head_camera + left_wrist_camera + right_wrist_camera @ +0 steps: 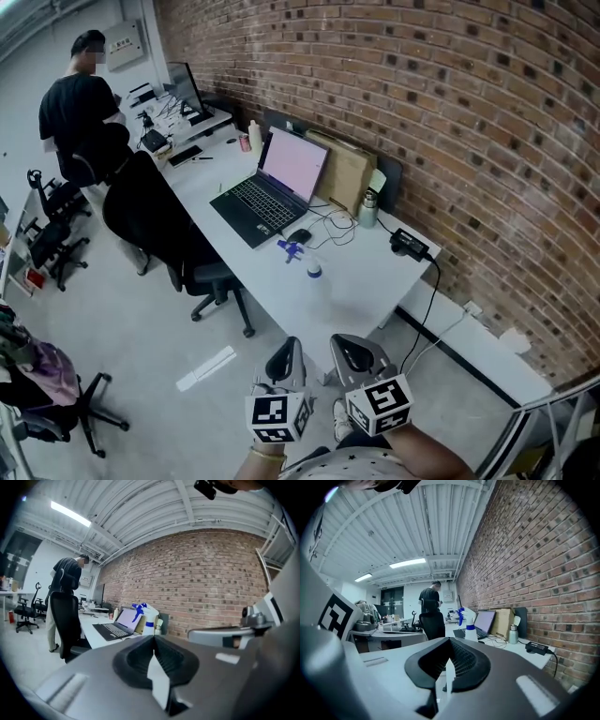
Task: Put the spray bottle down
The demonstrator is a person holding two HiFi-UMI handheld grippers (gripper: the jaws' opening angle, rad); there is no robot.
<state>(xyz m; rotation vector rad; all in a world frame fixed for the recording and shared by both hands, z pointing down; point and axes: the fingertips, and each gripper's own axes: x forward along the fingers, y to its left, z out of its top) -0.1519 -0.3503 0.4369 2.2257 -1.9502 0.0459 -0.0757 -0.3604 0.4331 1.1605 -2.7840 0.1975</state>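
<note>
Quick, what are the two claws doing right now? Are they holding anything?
Left claw: closed, holding nothing.
Right claw: closed, holding nothing.

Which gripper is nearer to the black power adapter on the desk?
Right. In the head view the right gripper is short of the desk, below and left of the power adapter; the left gripper is beside it, farther left.

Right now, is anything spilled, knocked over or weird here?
Nothing is spilled or tipped: the spray bottle stands upright on the white desk. One odd thing: a white strip lies on the floor near the desk.
</note>
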